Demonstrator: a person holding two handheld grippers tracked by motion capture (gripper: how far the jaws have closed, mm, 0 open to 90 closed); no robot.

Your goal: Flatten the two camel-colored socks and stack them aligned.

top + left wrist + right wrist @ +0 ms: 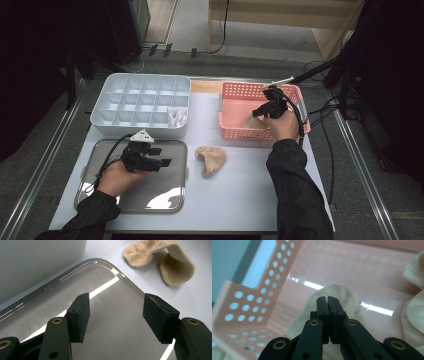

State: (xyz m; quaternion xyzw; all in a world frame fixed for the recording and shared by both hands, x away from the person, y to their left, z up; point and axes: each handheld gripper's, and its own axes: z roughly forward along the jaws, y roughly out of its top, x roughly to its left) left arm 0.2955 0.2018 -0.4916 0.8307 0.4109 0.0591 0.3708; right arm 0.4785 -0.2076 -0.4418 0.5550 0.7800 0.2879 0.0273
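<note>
no readable text, label, brand, number or sign is found in any view. the pink basket (235, 131), the white divided box (116, 127), the metal tray (170, 200) and the worktop (240, 200) are seen to be unmarked. no printing is made out on the beige sock (211, 159) or on the black gripper pads (81, 315).

Left claw (116, 317) agape, right claw (327, 300) clamped
</note>
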